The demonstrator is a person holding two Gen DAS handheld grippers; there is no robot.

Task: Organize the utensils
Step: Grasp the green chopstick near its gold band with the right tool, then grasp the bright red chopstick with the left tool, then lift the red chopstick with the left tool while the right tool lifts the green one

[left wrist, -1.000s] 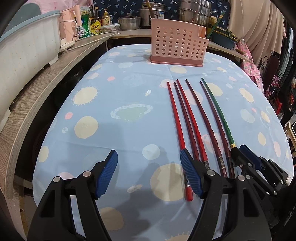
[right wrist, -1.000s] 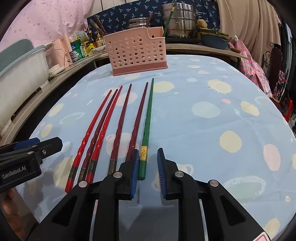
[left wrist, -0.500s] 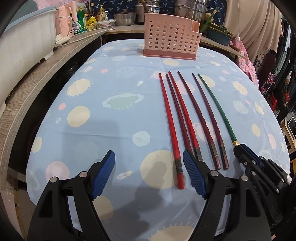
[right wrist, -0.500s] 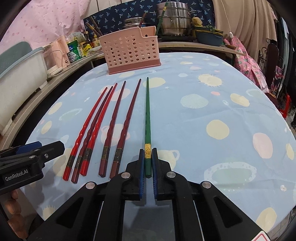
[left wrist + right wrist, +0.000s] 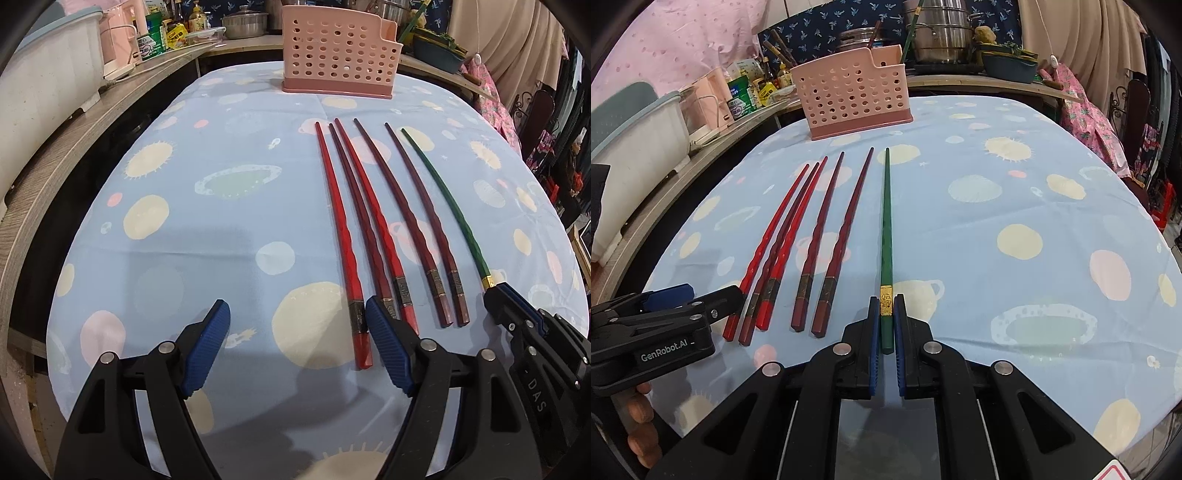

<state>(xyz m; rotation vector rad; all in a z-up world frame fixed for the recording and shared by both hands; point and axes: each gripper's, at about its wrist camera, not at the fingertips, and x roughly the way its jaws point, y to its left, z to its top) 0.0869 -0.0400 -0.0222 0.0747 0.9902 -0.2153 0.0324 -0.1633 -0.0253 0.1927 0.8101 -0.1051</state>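
Note:
My right gripper (image 5: 886,306) is shut on the thick end of a green chopstick (image 5: 886,221), which points toward the pink holder; it also shows in the left wrist view (image 5: 443,195). Several red and dark red chopsticks (image 5: 812,236) lie side by side on the tablecloth to its left, also seen in the left wrist view (image 5: 373,225). A pink perforated utensil holder (image 5: 851,98) stands at the table's far end, seen too in the left wrist view (image 5: 338,55). My left gripper (image 5: 295,325) is open and empty, low over the table near the red chopsticks' thick ends.
The table has a blue spotted cloth (image 5: 1015,206). A wooden counter (image 5: 74,147) runs along the left with a white bin (image 5: 44,81), bottles and jars. Steel pots (image 5: 938,33) stand behind the holder. The right gripper's body (image 5: 535,332) sits right of the left one.
My right gripper has closed on the green chopstick's end and shifted it slightly right, away from the others. My left gripper has drawn back a little and stays open.

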